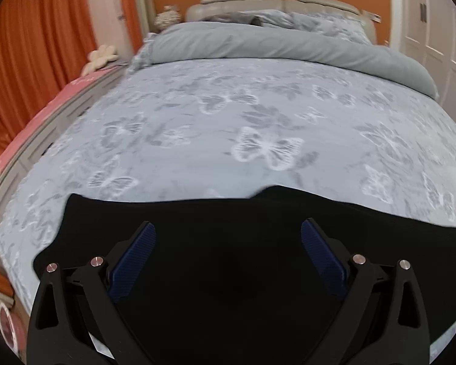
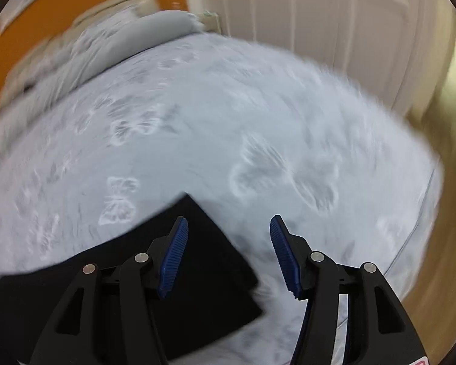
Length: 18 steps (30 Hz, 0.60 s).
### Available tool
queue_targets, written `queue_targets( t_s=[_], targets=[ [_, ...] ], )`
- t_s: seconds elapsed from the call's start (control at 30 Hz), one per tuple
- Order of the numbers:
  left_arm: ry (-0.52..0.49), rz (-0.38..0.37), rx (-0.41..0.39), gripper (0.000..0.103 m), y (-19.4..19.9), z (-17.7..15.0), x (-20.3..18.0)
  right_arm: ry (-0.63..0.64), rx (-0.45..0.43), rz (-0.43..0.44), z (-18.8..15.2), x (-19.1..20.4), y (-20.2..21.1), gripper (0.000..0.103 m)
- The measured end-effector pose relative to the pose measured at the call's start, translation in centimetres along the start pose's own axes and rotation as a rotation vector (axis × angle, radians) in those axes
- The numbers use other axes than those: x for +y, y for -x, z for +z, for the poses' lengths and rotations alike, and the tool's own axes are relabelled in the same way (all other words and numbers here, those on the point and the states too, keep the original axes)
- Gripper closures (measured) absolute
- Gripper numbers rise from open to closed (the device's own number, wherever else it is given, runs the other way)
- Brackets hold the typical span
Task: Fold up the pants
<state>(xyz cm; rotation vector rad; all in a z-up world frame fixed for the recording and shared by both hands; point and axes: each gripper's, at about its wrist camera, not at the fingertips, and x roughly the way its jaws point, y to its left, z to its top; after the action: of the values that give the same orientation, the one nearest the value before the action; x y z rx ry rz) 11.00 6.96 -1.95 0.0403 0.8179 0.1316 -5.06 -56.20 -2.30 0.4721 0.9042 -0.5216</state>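
Left tongs [image 1: 228, 234] spread above black pants [image 1: 228, 213]; right tongs [image 2: 228, 228] over corner

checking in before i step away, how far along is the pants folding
Done: the black pants lie flat on the butterfly bedspread, and the right wrist view shows a squared corner with straight edges, so some folding looks finished. In hand: nothing; the left gripper and the right gripper are both open over the cloth. Left: I can't tell how many folds remain, as the whole garment isn't in view.
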Motion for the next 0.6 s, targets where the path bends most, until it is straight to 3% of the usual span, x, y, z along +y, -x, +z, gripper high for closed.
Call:
queue_targets(
  t_s=[0.1, 0.17, 0.2, 0.23, 0.27, 0.3, 0.4, 0.47, 0.6],
  targets=[
    [-0.022, -0.025, 0.017, 0.007, -0.6, -0.4, -1.7, 0.001, 0.034, 0.116, 0.0, -1.5, -1.5, 0.047],
    [-0.046, -0.03, 0.032, 0.007, -1.3, -0.7, -2.9, 0.088, 0.048, 0.109, -0.7, 0.5, -2.6, 0.047],
    [-0.061, -0.026, 0.036, 0.007, -1.7, -0.8, -3.4, 0.123, 0.062, 0.1, -0.8, 1.1, -3.4, 0.053],
    [-0.072, -0.014, 0.038, 0.007, -1.9, -0.9, -3.7, 0.152, 0.086, 0.106, -1.1, 1.3, -4.0, 0.092],
    [-0.086, -0.004, 0.038, 0.007, -2.2, -1.1, -4.1, 0.163, 0.101, 0.122, -1.0, 2.0, -4.0, 0.096],
    [-0.094, 0.005, 0.038, 0.007, -2.3, -1.2, -4.3, 0.184, 0.044, 0.105, -0.4, 2.9, -2.5, 0.097],
    [-0.1, 0.032, 0.027, 0.007, -2.7, -1.0, -4.4, 0.154, -0.137, 0.202, 1.7, 4.1, 2.7, 0.1],
    [-0.091, 0.042, 0.019, 0.007, -3.0, -0.8, -4.3, 0.156, -0.187, 0.182, 2.5, 4.1, 3.1, 0.1],
    [-0.076, 0.042, 0.026, 0.007, -3.5, -0.6, -4.2, 0.156, 0.008, -0.021, 1.5, 3.0, -4.4, 0.096]
  ],
)
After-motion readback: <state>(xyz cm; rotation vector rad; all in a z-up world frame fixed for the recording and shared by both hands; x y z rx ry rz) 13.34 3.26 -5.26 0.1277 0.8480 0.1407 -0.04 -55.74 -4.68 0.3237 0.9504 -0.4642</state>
